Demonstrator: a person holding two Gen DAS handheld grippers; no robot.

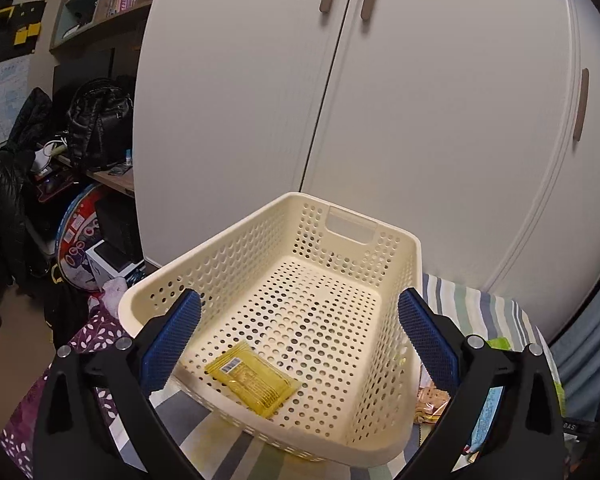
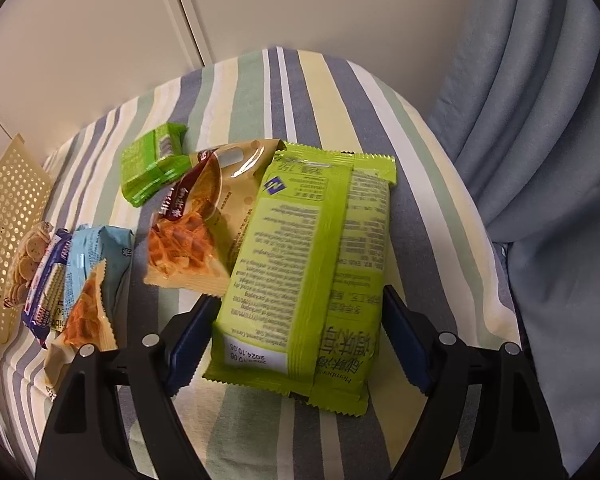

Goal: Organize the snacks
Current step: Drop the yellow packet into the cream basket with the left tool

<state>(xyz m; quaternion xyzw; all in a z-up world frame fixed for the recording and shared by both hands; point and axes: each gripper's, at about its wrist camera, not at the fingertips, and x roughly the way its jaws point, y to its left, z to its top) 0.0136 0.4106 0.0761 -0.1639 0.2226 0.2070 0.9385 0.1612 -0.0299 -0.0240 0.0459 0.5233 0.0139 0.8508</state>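
— On the striped bedcover, what have you got under the right gripper?

— A big green packet, lying flat with its printed back up. My blue pads stand on either side of its near end. I judge they are squeezing its edges, though the left pad may be just short of touching — so I can't tell for sure whether it is gripped yet.

— And the rest of the snacks?

— Heaped to the left: a waffle bag tucked partly under the green packet, a small green box beyond it, a pale blue packet and a bag of round crackers just beside the basket wall. I'd guess they were tipped out there so each can be picked off singly.

— The left gripper?

— Spread wide, holding nothing, hovering over the near end of the cream basket. One yellow sachet lies flat on the basket floor near that corner — the first item in, I'd say. The basket sits on the bed next to the heap, which keeps each carry short.
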